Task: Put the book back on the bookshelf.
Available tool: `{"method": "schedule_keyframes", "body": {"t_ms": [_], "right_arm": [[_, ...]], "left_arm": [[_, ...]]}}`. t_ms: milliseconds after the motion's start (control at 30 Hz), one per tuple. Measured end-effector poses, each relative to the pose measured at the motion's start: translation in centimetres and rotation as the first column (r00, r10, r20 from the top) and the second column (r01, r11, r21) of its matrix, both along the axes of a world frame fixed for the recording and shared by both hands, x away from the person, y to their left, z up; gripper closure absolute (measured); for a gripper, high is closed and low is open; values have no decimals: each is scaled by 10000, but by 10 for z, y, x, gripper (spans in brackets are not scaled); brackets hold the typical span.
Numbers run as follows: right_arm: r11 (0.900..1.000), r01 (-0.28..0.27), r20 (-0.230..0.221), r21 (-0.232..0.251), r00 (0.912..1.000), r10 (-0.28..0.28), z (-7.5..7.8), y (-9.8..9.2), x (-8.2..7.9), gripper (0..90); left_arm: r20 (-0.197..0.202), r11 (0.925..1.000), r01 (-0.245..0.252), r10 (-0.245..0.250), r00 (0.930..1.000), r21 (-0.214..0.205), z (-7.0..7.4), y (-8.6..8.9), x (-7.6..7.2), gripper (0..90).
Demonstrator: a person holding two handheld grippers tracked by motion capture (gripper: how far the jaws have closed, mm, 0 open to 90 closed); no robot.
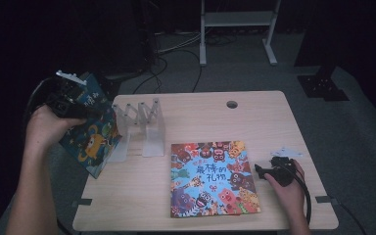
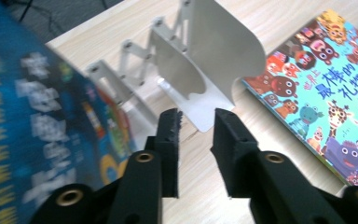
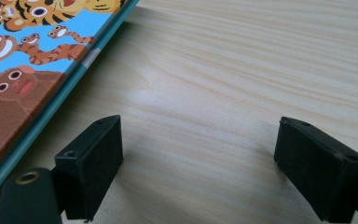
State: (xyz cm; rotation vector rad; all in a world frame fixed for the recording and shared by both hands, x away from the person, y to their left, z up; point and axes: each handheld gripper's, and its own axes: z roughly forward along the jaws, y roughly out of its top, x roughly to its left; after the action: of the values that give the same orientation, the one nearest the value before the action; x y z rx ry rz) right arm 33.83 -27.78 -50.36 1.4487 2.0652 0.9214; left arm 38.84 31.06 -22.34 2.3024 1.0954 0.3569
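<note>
My left gripper (image 2: 196, 126) has jaws slightly parted, empty; the dark-blue picture book (image 1: 90, 134) leans beside it against the white accordion metal bookrack (image 1: 139, 125). Stiff, light, slick cover: grip the spine edge. Right gripper (image 3: 198, 163) jaws wide, empty, on the tabletop (image 1: 274, 117) beside the flat cartoon-animal book (image 1: 213, 178).

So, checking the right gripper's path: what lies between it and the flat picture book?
Bare tabletop between the right gripper and the picture book, per the right gripper view.

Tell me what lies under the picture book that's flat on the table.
The flat picture book rests directly on the wooden table; bare wood shows along its edge in the right gripper view. Anything beneath its cover is hidden.
</note>
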Motion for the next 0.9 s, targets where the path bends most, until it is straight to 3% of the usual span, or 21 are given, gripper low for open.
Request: {"method": "schedule_keyframes", "body": {"t_ms": [33, 233, 367, 600, 700, 900], "right_arm": [[10000, -2, -2, 1, 10000, 2, 0, 0, 0, 144], [10000, -2, -2, -1, 10000, 2, 0, 0, 0, 144], [10000, -1, 1, -3, 10000, 1, 0, 0, 0, 144], [10000, 0, 0, -6, 10000, 0, 0, 0, 0, 145], [10000, -46, -7, -16, 10000, 46, 0, 0, 0, 145], [10000, -43, -10, -15, 10000, 43, 0, 0, 0, 145]], "left_arm": [[1, 9995, 299, -299, 9996, -68, -8, -5, -1, 669], [-11, 9966, 818, -818, 9966, 37, -28, -17, -3, 575], [-7, 9901, 1393, -1393, 9903, 156, -41, -23, -7, 536], [38, 9858, 1678, -1678, 9858, -29, -63, -37, -18, 396], [215, 9800, 1981, -1977, 9800, -181, -74, -45, -23, 347], [319, 9726, 2322, -2318, 9722, -85, -96, -57, -30, 248]]}}
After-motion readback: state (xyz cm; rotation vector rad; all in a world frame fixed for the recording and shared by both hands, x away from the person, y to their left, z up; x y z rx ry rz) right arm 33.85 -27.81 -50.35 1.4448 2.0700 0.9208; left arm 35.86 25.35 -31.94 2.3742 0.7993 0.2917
